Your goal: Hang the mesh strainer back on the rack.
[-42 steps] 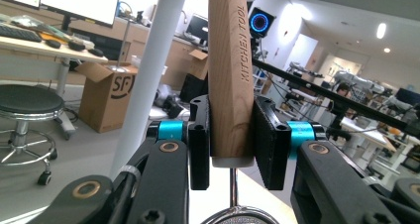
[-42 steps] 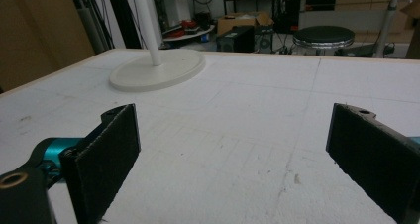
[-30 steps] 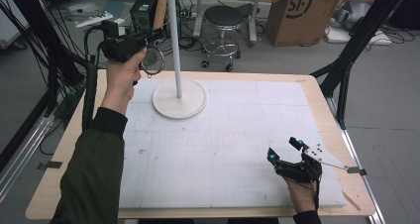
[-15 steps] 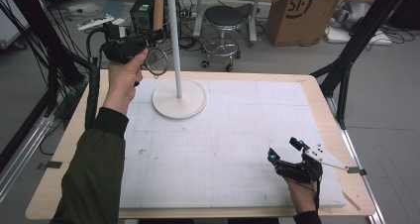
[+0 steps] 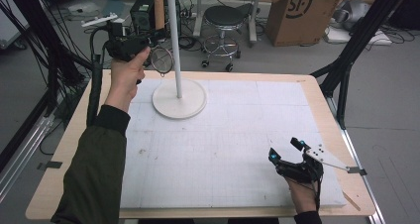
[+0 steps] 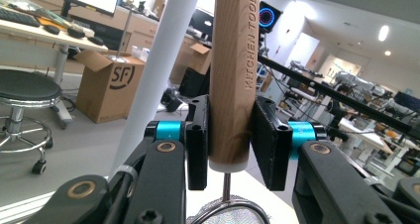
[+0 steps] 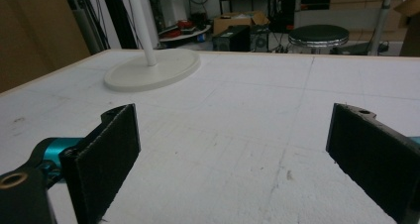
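A white stand rises from a round base [image 5: 179, 99] on the white mat, with its pole [image 5: 173, 35] going up out of view. My left gripper [image 5: 141, 39] is held high at the far left, beside the pole, shut on the wooden handle [image 6: 230, 75] of a small strainer. The handle [image 5: 159, 6] points up and the wire mesh ring [image 5: 162, 60] hangs below the jaws, close to the pole [image 6: 158, 70]. My right gripper [image 5: 285, 149] rests low over the mat's near right corner, open, with nothing between its pads [image 7: 106, 154]. The stand base [image 7: 153, 68] lies far ahead of it.
The white mat [image 5: 237, 135] covers most of the wooden table [image 5: 322, 85]. Behind the table stand a black stool [image 5: 225, 18] and a cardboard box [image 5: 297, 11]. Black frame legs [image 5: 346, 60] rise at the right; cables and a black post [image 5: 44, 50] crowd the left.
My left gripper with the strainer has edged slightly up and toward the pole. The right gripper has stayed where it was, still open.
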### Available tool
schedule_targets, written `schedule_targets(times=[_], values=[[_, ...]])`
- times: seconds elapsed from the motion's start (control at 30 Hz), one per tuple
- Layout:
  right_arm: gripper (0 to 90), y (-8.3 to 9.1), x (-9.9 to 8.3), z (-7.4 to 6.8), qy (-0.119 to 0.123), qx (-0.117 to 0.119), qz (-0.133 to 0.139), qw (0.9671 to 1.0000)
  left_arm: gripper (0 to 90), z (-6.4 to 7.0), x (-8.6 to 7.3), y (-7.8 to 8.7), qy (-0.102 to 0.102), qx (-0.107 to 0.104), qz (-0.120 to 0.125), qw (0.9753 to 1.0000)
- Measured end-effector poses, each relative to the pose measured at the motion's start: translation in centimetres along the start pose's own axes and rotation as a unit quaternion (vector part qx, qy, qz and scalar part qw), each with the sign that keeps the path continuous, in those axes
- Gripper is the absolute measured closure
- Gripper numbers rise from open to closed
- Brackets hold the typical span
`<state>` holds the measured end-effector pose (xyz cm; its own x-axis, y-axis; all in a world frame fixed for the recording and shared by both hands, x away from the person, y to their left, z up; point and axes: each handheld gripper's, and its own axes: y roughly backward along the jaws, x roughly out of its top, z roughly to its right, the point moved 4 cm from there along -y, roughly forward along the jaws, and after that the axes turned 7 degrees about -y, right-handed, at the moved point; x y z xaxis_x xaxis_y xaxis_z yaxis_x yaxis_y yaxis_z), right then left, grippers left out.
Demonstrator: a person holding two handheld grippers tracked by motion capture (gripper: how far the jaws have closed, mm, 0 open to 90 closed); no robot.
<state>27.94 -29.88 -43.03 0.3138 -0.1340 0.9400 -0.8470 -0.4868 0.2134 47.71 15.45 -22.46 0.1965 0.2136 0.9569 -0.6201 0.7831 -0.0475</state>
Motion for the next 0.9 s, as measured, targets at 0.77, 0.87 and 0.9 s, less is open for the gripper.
schedule_targets(times=[0.77,0.87,0.9], values=[[5.5,0.23,-0.05,0.01,0.000,-0.003,0.004,1.0000,48.0,-0.35,-0.19,0.25,-0.011,0.022,0.010,0.9997],[5.5,0.25,-0.08,-0.01,0.000,-0.003,0.004,1.0000,44.2,-0.31,-0.28,0.52,-0.012,0.021,0.010,0.9997],[5.5,0.24,-0.09,-0.07,-0.001,-0.002,0.003,1.0000,44.0,-0.31,-0.41,0.65,-0.013,0.020,0.008,0.9997]])
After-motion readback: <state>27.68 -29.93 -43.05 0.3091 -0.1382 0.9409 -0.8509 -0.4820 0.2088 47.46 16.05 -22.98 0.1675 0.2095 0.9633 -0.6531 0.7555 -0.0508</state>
